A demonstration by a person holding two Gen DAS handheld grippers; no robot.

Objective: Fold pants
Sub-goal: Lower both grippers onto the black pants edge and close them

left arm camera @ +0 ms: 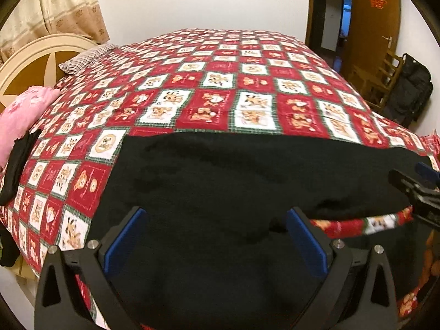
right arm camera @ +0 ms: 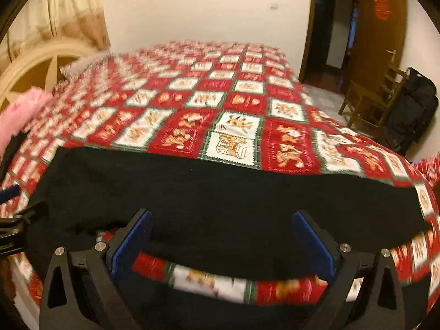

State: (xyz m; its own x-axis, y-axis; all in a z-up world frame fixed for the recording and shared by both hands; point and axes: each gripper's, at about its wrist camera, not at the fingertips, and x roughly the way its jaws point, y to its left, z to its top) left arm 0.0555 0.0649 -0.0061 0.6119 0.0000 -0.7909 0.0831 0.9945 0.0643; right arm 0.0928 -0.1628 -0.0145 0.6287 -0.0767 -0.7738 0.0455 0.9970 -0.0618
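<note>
Black pants (left arm camera: 220,176) lie flat across the near edge of the bed, stretched left to right on the red and white checked bedspread (left arm camera: 247,88). My left gripper (left arm camera: 217,231) is open and wide, just above the left part of the pants with nothing clamped. In the right wrist view the pants (right arm camera: 220,192) fill the foreground, and my right gripper (right arm camera: 222,239) hangs open over their near hem at the bed's edge. The right gripper (left arm camera: 415,189) also shows at the far right of the left wrist view. The left gripper (right arm camera: 13,214) shows at the far left of the right wrist view.
A pink pillow (left arm camera: 19,115) with a dark garment (left arm camera: 16,165) on it lies at the left by the cream headboard (left arm camera: 33,55). A striped pillow (left arm camera: 85,57) sits farther back. A wooden chair (right arm camera: 376,101) and black bag (right arm camera: 415,110) stand right, near a door (right arm camera: 382,27).
</note>
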